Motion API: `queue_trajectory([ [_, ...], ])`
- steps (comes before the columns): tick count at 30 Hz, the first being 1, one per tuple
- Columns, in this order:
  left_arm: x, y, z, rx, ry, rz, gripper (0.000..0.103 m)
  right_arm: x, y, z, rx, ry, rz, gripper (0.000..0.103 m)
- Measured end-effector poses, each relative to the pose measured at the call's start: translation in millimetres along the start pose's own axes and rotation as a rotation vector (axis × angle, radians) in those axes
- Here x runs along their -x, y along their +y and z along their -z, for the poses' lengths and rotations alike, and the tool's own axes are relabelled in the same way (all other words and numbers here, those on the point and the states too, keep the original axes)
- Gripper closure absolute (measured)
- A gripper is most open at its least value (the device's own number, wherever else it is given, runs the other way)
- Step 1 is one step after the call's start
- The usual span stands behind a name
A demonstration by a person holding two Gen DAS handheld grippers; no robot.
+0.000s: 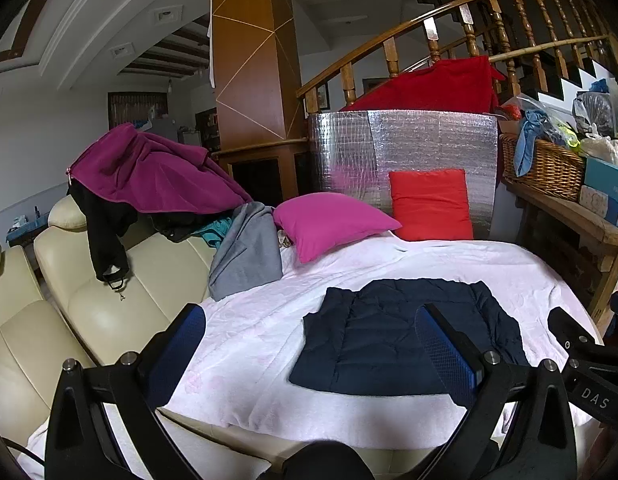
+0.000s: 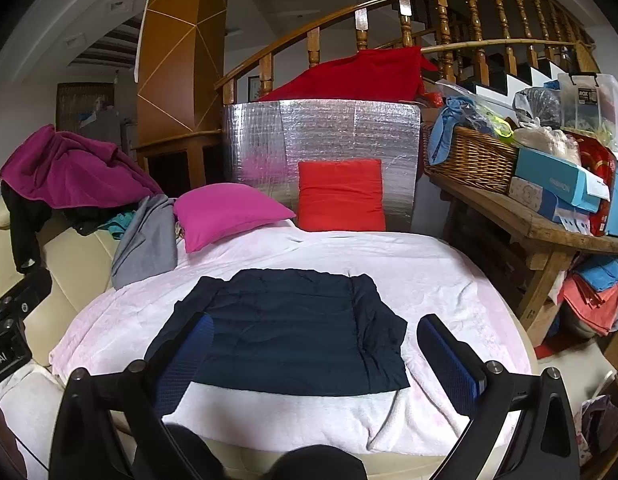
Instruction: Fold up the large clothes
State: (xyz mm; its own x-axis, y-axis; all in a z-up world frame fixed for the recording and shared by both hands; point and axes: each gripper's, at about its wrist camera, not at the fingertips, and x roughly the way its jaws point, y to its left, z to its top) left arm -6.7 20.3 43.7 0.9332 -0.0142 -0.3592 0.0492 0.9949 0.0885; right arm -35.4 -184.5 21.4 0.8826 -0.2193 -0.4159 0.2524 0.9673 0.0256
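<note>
1. Tools: the left gripper (image 1: 313,344) and the right gripper (image 2: 315,354) both stand with jaws wide apart, holding nothing, above the near edge of the work surface.
2. Task item: a dark navy quilted puffer garment (image 2: 285,332) lies flat near the middle of the surface, already folded to a rough rectangle; its right side looks rumpled.
3. Risk: the padded fabric is likely springy and slippery; a shallow pinch may catch only the top layer, so a fold would open or skew.
4. Risk: the pale pink blanket (image 2: 429,280) beneath could be caught along with the garment and dragged.
5. Surface: soft, blanket-covered; a magenta cushion (image 2: 225,212) and a red cushion (image 2: 341,196) sit at the far edge.
6. Room: cream leather sofa (image 1: 109,300) left, heaped with a purple fleece (image 1: 149,172); cluttered wooden bench (image 2: 529,220) with wicker basket (image 2: 469,160) right; a wooden stair railing behind.
</note>
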Motion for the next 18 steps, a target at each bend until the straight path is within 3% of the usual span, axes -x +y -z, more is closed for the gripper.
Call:
queue_trajectory([
  [18, -3, 4, -4, 0.002, -0.013, -0.001, 0.000, -12, 8, -6, 0.001, -0.009, -0.007, 0.000],
])
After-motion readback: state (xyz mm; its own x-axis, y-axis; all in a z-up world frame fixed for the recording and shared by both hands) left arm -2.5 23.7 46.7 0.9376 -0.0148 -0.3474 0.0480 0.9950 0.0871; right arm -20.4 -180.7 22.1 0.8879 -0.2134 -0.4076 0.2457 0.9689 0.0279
